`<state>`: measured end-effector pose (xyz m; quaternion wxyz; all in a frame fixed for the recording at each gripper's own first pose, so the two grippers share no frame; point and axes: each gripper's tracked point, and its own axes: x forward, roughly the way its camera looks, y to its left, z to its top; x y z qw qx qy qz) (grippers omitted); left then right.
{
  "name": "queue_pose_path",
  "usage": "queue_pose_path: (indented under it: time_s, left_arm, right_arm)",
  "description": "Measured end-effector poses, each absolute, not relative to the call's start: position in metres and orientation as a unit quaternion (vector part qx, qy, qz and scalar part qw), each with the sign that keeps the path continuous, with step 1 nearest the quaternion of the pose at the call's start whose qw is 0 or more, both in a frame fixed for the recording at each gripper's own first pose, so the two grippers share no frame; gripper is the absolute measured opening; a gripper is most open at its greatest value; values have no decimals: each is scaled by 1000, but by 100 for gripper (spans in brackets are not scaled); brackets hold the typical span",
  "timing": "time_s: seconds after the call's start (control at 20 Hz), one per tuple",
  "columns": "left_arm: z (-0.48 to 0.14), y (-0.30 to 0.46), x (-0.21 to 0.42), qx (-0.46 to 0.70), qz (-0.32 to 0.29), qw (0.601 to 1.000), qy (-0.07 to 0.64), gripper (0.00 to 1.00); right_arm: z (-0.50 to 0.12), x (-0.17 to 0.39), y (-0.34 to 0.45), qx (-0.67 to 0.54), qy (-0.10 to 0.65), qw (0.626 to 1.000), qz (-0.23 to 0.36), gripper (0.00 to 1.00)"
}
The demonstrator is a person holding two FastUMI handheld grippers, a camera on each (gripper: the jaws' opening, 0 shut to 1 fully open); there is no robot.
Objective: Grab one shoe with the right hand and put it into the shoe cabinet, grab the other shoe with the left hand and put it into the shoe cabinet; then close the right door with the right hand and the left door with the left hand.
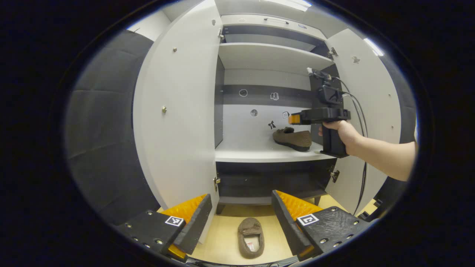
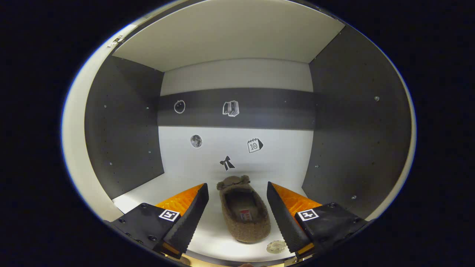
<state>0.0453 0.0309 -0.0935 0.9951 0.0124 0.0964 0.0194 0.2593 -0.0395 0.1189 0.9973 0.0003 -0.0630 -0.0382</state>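
- The left gripper view shows a second shoe point(image 1: 251, 237) lying on the floor point(image 1: 222, 237) before the cabinet point(image 1: 178, 111), between the released left gripper point(image 1: 241, 222).
- In the right gripper view, the right gripper point(image 2: 237, 218) stands released, its fingers apart either side of the shoe on the shelf point(image 2: 243, 215), not touching.
- A hand point(image 1: 343, 131) holds that gripper level at the shelf point(image 1: 252, 152).

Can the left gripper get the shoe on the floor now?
Probably yes. The left gripper is open, and the shoe on the floor lies right below it between its fingers, with bare floor around it and nothing in between.
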Motion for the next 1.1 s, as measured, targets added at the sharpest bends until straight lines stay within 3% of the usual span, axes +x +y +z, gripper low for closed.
queue_pose_path:
  time_s: [0.25, 0.6, 1.05, 1.1]
  left_arm:
    - [-128, 36, 49, 17, -3, 990, 143, 94]
    - [-195, 23, 55, 38, -70, 963, 258, 94]
    - [-262, 24, 50, 61, -114, 924, 360, 94]
    - [-268, 23, 50, 64, -122, 921, 364, 94]
  right_arm:
    - [116, 189, -14, 32, -91, 995, -27, 97]
    - [56, 109, 5, 43, -65, 997, -24, 98]
    - [-20, 25, -8, 67, -10, 993, -93, 94]
    - [-25, 16, -7, 68, -8, 993, -100, 97]
